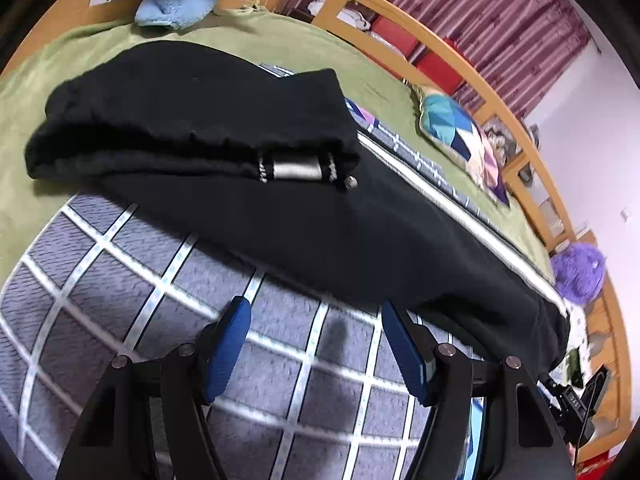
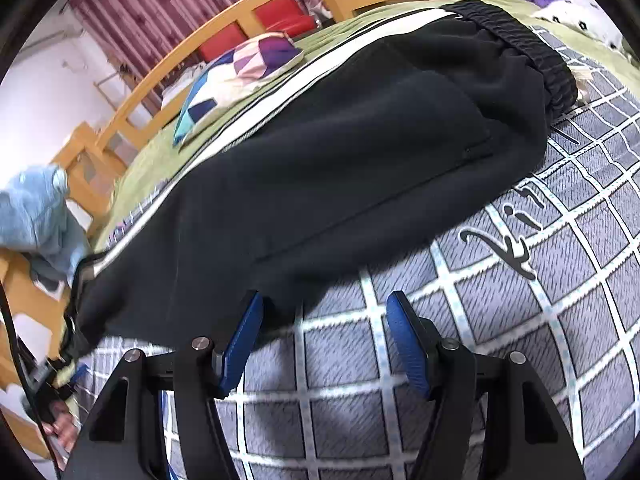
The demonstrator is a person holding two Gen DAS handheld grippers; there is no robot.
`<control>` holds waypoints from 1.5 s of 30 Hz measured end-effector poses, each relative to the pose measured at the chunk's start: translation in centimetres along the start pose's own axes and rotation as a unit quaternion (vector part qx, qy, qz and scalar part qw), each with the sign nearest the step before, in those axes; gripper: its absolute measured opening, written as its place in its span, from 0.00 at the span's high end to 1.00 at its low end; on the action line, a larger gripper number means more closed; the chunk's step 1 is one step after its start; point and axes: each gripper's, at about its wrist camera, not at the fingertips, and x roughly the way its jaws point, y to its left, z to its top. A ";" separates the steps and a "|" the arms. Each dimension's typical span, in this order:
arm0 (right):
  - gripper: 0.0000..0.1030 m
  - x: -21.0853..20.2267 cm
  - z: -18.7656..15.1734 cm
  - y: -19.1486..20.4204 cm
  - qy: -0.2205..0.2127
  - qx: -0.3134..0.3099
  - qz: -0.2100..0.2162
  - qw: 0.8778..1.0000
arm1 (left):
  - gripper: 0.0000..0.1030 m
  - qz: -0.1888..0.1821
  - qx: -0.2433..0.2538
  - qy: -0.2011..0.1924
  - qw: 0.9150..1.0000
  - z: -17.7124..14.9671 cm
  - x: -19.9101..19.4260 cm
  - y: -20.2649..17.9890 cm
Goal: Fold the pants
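The black pants (image 1: 248,200) lie folded lengthwise on a grey checked blanket (image 1: 120,300). In the left wrist view the cuffed leg ends, with a silver tab (image 1: 296,168), are stacked at the upper left. In the right wrist view the pants (image 2: 340,152) run diagonally, with the elastic waistband (image 2: 532,48) at the upper right and a white side stripe along the far edge. My left gripper (image 1: 316,312) is open and empty, just in front of the pants' near edge. My right gripper (image 2: 324,308) is open and empty, its left fingertip (image 2: 252,312) at the pants' near edge.
The blanket lies on a green bedspread (image 1: 100,44) inside a wooden bed rail (image 1: 460,60). A patchwork cushion (image 2: 240,76) lies beyond the pants. A light blue cloth (image 1: 176,4) hangs at the bed's end. A purple plush (image 1: 580,276) sits by the rail.
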 end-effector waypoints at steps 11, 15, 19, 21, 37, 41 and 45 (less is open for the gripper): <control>0.42 4.3 5.1 -0.8 -0.043 0.088 0.029 0.995 | 0.43 -0.019 -0.047 -0.013 0.999 4.6 4.7 -0.6; 0.86 5.6 6.9 -1.2 -0.056 0.116 0.025 0.991 | 0.82 -0.010 -0.075 -0.016 0.997 6.4 5.4 -0.4; 0.92 2.7 7.7 -1.1 -0.089 0.130 0.061 0.986 | 0.86 -0.020 -0.038 -0.037 0.998 7.3 2.5 -1.9; 0.92 0.4 8.0 0.4 -0.101 0.101 0.048 0.989 | 0.87 -0.012 -0.020 -0.041 0.999 7.2 1.1 -3.0; 0.92 -18.8 -5.9 -4.9 -0.055 0.051 0.012 0.997 | 0.87 -0.034 0.058 0.019 0.998 -8.5 -16.9 -2.5; 0.84 -19.4 -10.1 -6.1 -0.010 0.025 -0.030 0.999 | 0.85 -0.015 0.074 0.059 0.995 -11.8 -16.4 -0.8; 0.74 -20.7 -13.9 -4.5 0.010 -0.047 -0.103 0.994 | 0.75 -0.004 0.047 0.101 0.994 -13.9 -17.0 1.3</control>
